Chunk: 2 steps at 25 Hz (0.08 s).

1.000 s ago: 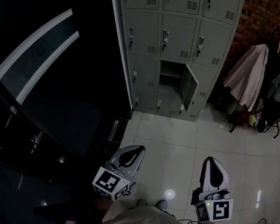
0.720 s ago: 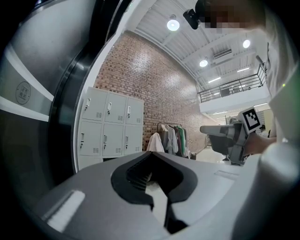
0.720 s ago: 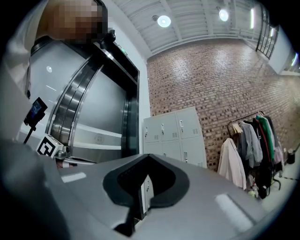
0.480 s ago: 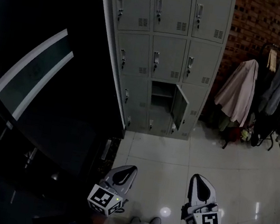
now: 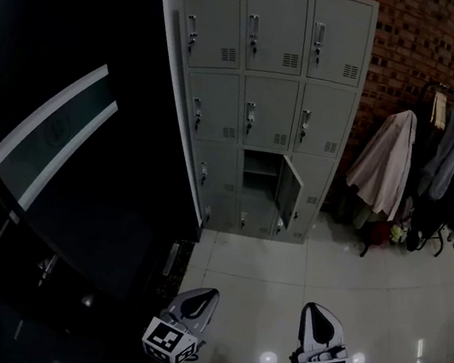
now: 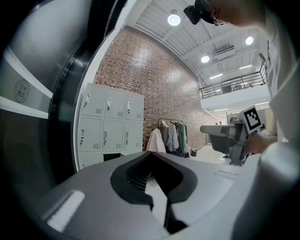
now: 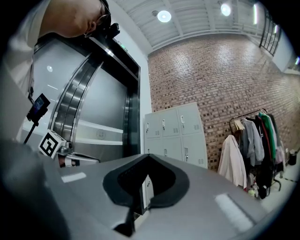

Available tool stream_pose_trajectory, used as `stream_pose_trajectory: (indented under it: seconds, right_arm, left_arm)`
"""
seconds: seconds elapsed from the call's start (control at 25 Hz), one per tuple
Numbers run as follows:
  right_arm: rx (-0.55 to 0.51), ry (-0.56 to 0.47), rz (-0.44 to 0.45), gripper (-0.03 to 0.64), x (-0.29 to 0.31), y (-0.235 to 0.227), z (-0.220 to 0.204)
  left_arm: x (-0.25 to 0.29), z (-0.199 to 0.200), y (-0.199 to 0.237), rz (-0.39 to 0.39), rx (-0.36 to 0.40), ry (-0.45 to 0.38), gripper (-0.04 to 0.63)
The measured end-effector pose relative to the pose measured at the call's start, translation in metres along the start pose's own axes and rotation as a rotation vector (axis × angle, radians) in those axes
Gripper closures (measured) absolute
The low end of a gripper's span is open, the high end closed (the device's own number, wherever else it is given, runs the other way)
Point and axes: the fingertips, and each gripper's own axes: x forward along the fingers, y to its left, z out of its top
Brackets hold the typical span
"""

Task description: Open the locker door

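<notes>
The locker bank (image 5: 264,96) is grey and stands upright against the brick wall (image 5: 443,41), far in front of both grippers. It has three columns of doors. One locker door (image 5: 292,195) is already open. It belongs to the middle column, in the third row from the top. The door hangs upright, with its longer side vertical and its hinge on the right edge of the opening. It stands out at an angle from the front of the bank, and its free edge points into the room, toward the person. Behind it the dark compartment (image 5: 259,173) is visible, with a shelf inside. The other doors are closed, and their handles are on the left side.

The left gripper (image 5: 203,296) and the right gripper (image 5: 316,312) are low over the tiled floor (image 5: 282,264), well apart from the lockers, and both point toward them. The jaws of each gripper are together, with only a thin slit between them, and they hold nothing.

To the right of the lockers a clothes rack (image 5: 439,162) carries coats. On the left is a dark glossy wall (image 5: 58,103).
</notes>
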Motion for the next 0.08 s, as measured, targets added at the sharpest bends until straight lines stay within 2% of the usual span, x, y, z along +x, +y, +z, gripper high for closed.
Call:
stream_pose_trajectory:
  seconds: [0.08]
  right_arm:
    - [0.003, 0.094, 0.006, 0.617, -0.0080, 0.0014, -0.0087]
  left_arm:
    - [-0.0017, -0.0013, -0.0079, -0.009, -0.003, 0.015, 0.595]
